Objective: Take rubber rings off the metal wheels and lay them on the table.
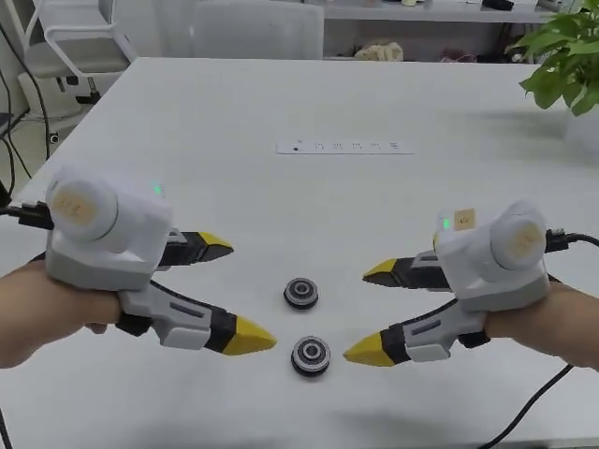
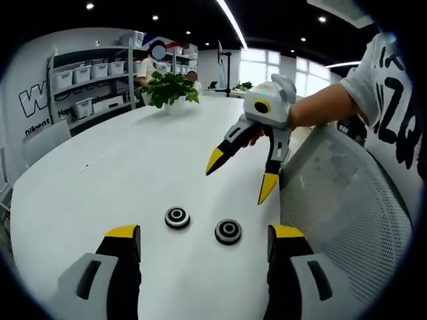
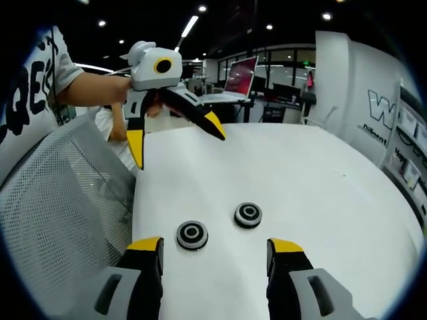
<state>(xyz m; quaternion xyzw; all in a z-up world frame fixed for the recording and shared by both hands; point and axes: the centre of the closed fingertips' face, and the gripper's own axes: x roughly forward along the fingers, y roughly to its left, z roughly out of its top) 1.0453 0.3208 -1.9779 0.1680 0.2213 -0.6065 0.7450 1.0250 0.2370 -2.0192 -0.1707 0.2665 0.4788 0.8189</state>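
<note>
White surface (image 1: pixel 281 103) under office lights, with two metal wheels on it, the far wheel (image 1: pixel 301 293) and the near wheel (image 1: pixel 311 355), close together between two grippers. Each wheel wears one dark rubber ring (image 1: pixel 297 356). The left gripper (image 1: pixel 251 294) and right gripper (image 1: pixel 357 313) both have jaws wide, holding nothing. I'd steady the near wheel with one and pinch only the ring's edge with the other, peeling gently so nothing skids

The big white desk (image 1: pixel 281 103) looks smooth and matt. The far small round wheel (image 1: pixel 300 293) and the near small round wheel (image 1: pixel 311 355) are shiny grey metal, wearing dull black rubber rings (image 1: pixel 297 357). The left gripper (image 1: pixel 251 294) and right gripper (image 1: pixel 357 314) have smooth white plastic shells.
</note>
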